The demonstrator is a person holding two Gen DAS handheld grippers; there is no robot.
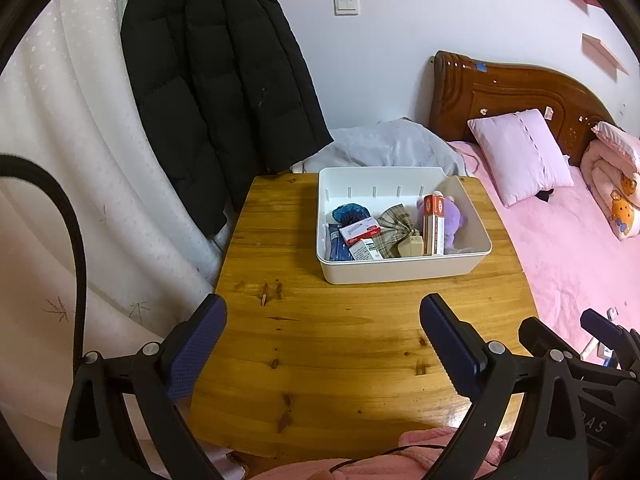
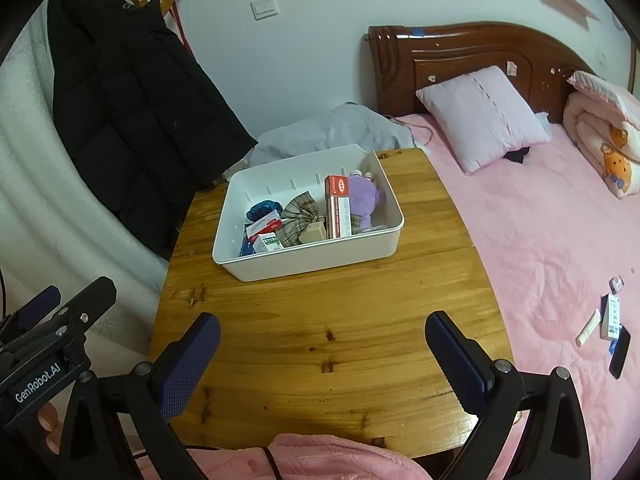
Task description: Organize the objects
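Left gripper (image 1: 323, 312) and right gripper (image 2: 323, 332): jaws spread wide, nothing held, both over the wooden table (image 1: 360, 340). White bin (image 1: 400, 268) sits ahead of both, holding purple plush (image 2: 362, 200), red-and-white carton (image 2: 338, 208), plaid bow (image 2: 298, 216). Only the right view shows a tube (image 2: 588, 333) and phone (image 2: 620, 352) on the pink bed (image 2: 540, 240), to the right gripper's right.

A wooden bench (image 2: 332, 340) carries a white bin (image 2: 320, 252) toward its far side, while the pink bed (image 2: 540, 240) beside it holds a pillow (image 2: 484, 120), a folded quilt (image 2: 600, 136) and a few small items (image 2: 608, 320).
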